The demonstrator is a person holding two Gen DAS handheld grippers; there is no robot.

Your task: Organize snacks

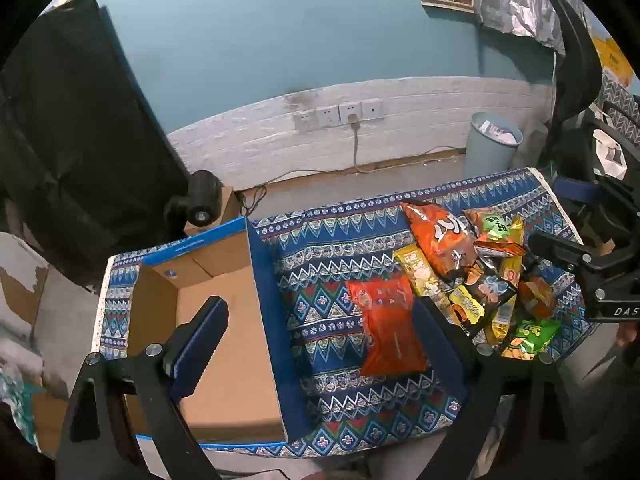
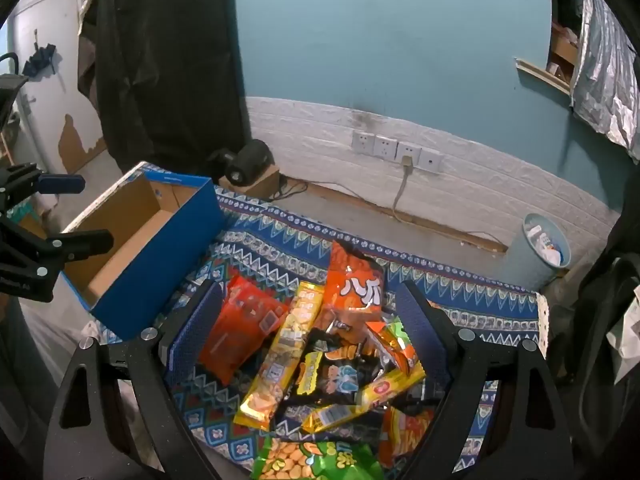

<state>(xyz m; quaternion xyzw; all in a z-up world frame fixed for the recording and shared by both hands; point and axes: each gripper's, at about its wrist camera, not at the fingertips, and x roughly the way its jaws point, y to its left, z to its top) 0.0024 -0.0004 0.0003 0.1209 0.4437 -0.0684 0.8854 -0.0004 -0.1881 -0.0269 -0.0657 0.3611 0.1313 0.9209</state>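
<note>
Nearest in the left wrist view, the left gripper (image 1: 316,336) has its jaws spread wide with nothing between the pads: one blue-padded finger hangs over the open cardboard box (image 1: 224,320), the other over the patterned cloth (image 1: 332,248) at the edge of the red snack packet (image 1: 386,328). The packet lies flat on the cloth, just beside the box's blue wall and a little apart from the rest of the snacks.

Nearest in the right wrist view, the right gripper (image 2: 308,340) also has its jaws spread wide, empty, tilted down over the snack pile (image 2: 332,368). At the bottom edge lies a green bag (image 2: 320,462) printed with peanuts. Above it, long yellow packets (image 2: 280,360) cross a black packet (image 2: 336,376), and a small orange packet lies to the right of them. Farther back sits a large orange bag (image 2: 352,280) with white characters, its top pointing away from the camera. The red snack packet (image 2: 244,328) rests left of the pile, touching the long yellow one.

Beyond that, on the left of the counter, stands the cardboard box (image 2: 152,248), blue outside and brown inside, open at the top; I see nothing in it. The left gripper (image 2: 68,216) shows at the far left edge above the box.

Past the counter's far edge, a black camera (image 2: 248,164) sits on a small carton, a pale blue bin (image 2: 540,252) stands on the floor, and a row of wall sockets (image 2: 396,152) has one cable plugged in. A black cloth (image 2: 160,60) hangs against the teal wall.
</note>
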